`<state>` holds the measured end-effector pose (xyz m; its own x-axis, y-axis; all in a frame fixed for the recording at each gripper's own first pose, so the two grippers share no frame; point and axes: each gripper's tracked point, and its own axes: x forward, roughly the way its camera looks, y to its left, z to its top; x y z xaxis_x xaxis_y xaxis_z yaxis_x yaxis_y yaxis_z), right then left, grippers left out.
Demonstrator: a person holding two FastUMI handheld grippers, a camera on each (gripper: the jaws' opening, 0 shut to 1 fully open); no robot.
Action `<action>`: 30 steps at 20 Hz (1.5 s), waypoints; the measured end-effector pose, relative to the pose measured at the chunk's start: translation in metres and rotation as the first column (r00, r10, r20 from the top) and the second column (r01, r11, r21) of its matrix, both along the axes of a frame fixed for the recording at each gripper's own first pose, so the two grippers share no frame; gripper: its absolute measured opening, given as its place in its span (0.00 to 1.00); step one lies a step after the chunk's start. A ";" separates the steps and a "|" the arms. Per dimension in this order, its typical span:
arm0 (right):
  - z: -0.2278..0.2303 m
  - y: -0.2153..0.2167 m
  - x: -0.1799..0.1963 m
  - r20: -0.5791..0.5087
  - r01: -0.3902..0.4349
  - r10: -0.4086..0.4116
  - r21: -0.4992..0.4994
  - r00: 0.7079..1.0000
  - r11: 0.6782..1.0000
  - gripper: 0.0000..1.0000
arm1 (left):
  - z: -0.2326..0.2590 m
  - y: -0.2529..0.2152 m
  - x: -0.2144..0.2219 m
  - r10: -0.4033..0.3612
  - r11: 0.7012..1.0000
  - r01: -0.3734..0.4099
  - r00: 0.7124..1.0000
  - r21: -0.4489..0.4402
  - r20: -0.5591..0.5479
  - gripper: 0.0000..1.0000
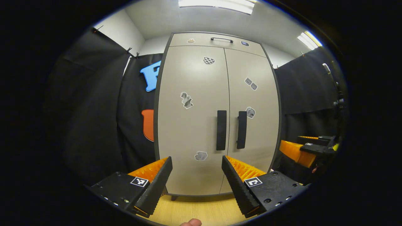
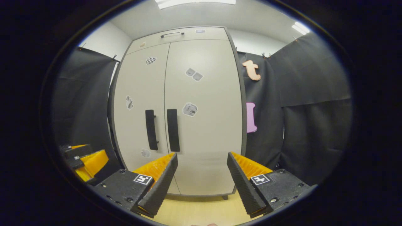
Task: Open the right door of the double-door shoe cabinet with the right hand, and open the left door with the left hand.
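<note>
The tall beige double-door shoe cabinet with a dark frame stands upright on the light wooden floor, against the black cloth wall. Its flat left door and flat right door are both closed, and only a thin seam runs between them. Each door carries a black vertical bar handle beside the seam: the left handle and the right handle. Small grey stickers sit on both doors. Above the doors is a closed top panel with a thin dark handle.

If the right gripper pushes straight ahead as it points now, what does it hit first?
Most likely the flat face of the right door, low and to the right of its handle, not the handle itself. The right gripper is open; the distance to the door is unclear.
</note>
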<state>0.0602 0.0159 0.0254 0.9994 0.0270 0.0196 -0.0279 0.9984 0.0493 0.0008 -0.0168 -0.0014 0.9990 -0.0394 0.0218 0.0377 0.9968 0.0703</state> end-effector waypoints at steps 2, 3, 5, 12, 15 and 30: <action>0.014 0.011 0.020 0.013 -0.023 0.023 0.010 1.000 1.000 0.99 | -0.006 0.002 -0.005 0.000 1.000 0.000 1.000 0.006 -0.009 0.95; 0.020 0.019 0.031 0.016 -0.039 0.039 0.012 0.999 0.999 0.99 | -0.007 0.001 -0.008 -0.003 1.000 0.003 1.000 0.007 -0.014 0.95; 0.026 0.032 0.054 0.015 -0.050 0.050 0.010 0.999 0.999 0.98 | -0.011 0.003 -0.013 -0.004 1.000 0.004 1.000 0.006 -0.023 0.95; 0.024 0.055 0.114 -0.017 -0.031 0.030 -0.027 0.999 0.999 0.99 | -0.021 0.006 -0.028 -0.012 1.000 0.012 0.999 0.015 -0.036 0.95; 0.019 0.066 0.130 -0.036 -0.042 0.042 -0.008 0.998 0.999 0.99 | -0.023 0.010 -0.028 -0.011 1.000 0.011 0.999 0.004 -0.044 0.95; 0.012 0.070 0.158 -0.046 0.022 -0.024 -0.037 0.999 0.999 0.97 | -0.027 0.039 -0.019 0.021 0.999 -0.024 0.998 -0.049 -0.055 0.95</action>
